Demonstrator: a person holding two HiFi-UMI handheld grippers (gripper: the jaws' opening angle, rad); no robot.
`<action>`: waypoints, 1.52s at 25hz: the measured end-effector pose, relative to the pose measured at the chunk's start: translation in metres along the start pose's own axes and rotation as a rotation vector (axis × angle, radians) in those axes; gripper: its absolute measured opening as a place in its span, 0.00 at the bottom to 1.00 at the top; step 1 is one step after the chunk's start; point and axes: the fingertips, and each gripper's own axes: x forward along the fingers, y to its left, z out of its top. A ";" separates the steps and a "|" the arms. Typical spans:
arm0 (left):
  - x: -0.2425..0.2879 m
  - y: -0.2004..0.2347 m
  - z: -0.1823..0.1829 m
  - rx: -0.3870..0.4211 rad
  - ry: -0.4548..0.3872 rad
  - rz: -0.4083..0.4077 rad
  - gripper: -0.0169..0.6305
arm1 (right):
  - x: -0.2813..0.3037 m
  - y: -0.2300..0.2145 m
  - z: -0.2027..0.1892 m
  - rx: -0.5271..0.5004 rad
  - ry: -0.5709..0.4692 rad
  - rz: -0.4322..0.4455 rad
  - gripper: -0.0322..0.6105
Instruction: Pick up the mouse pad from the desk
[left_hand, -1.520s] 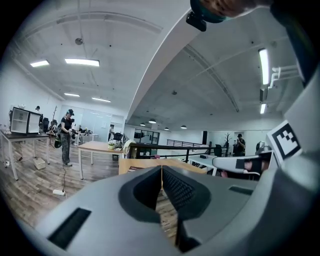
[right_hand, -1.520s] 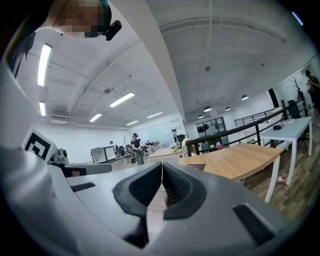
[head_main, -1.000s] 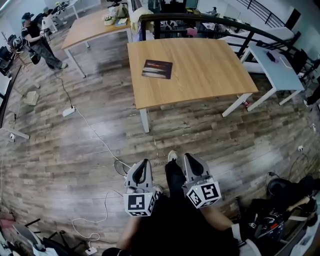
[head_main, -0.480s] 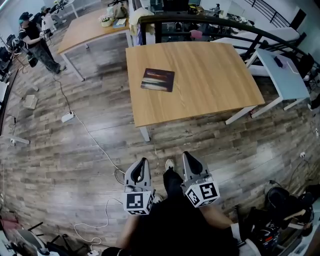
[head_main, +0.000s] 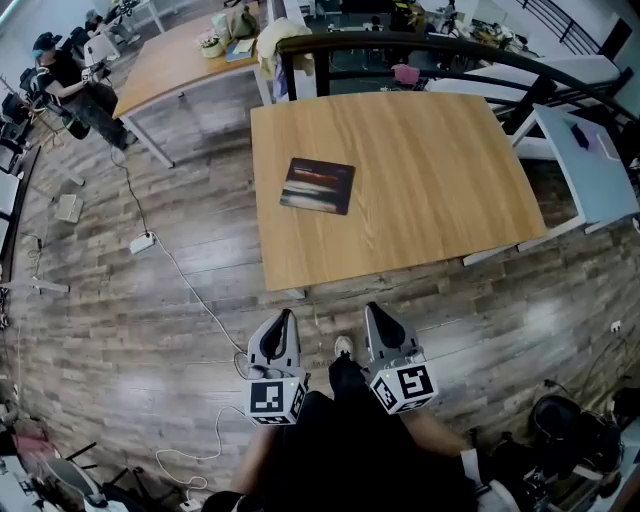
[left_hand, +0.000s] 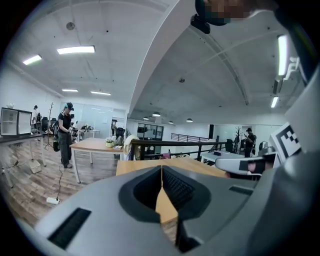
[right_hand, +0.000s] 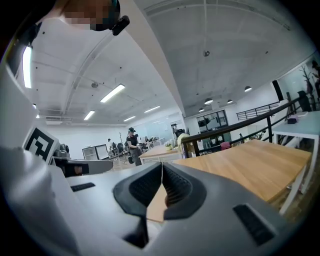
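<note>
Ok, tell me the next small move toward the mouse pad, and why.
Probably step closer, carrying the left gripper forward toward the mouse pad. Both it and the right gripper are shut, empty and short of the desk, where the pad lies flat, left of centre.

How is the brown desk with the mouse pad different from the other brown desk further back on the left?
The near desk carries only the dark mouse pad; the far desk has several small things crowded at one end. The near desk looks wide and squarish, the far desk longer and narrower. A person stands next to the far desk, well away from the near desk. Both have light wooden tops and white legs.
</note>
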 end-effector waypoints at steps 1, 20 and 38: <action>0.008 0.002 0.003 0.005 -0.001 0.009 0.06 | 0.008 -0.005 0.002 -0.004 0.000 0.004 0.10; 0.124 0.089 0.027 -0.002 0.052 -0.026 0.06 | 0.146 -0.026 0.010 0.037 0.019 -0.066 0.10; 0.255 0.190 0.025 0.016 0.179 -0.254 0.07 | 0.273 -0.042 -0.003 0.094 0.075 -0.296 0.10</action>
